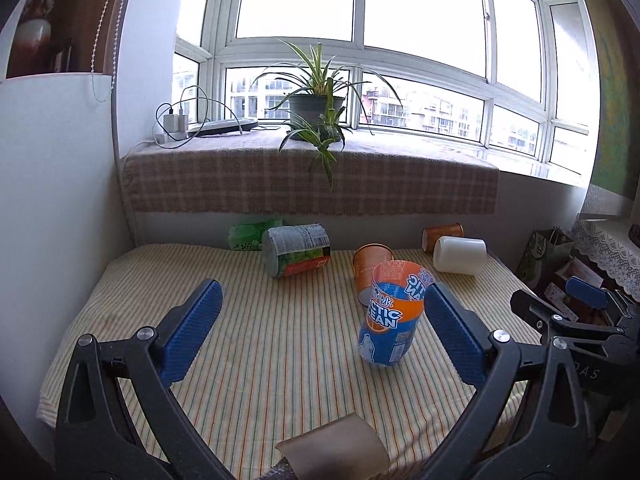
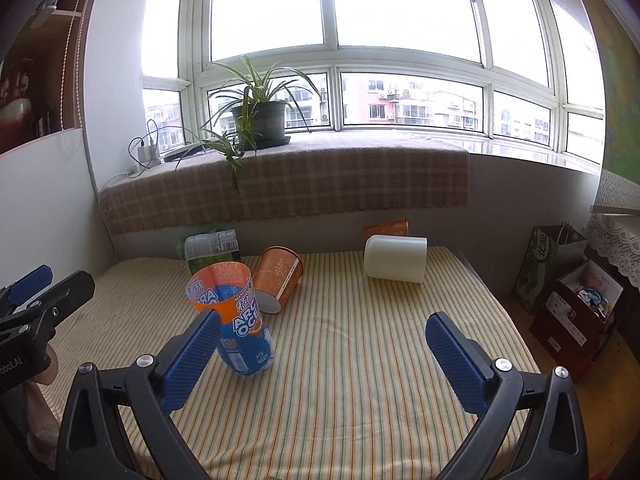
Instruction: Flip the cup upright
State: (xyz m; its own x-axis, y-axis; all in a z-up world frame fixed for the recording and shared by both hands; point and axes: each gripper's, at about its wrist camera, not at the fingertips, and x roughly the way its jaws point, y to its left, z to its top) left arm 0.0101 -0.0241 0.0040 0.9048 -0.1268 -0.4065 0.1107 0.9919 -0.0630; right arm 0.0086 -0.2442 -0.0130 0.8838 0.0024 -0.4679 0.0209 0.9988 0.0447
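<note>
A blue and orange cut-bottle cup (image 1: pixel 390 314) stands upright, open end up, on the striped cloth; it also shows in the right wrist view (image 2: pixel 238 320). My left gripper (image 1: pixel 322 326) is open and empty, its right finger just beside the cup. My right gripper (image 2: pixel 322 354) is open and empty, its left finger just in front of the cup. An orange paper cup (image 1: pixel 370 270) lies on its side behind it, also in the right wrist view (image 2: pixel 278 280). A white cup (image 1: pixel 460 255) lies on its side at the back right, also in the right wrist view (image 2: pixel 396 258).
A green-labelled cup (image 1: pixel 298 250) and a second orange cup (image 1: pixel 442 236) lie on their sides by the back wall. A potted plant (image 1: pixel 318 110) stands on the plaid-covered sill. Bags and boxes (image 2: pixel 568 288) stand on the floor to the right. A brown object (image 1: pixel 334 446) lies at the near edge.
</note>
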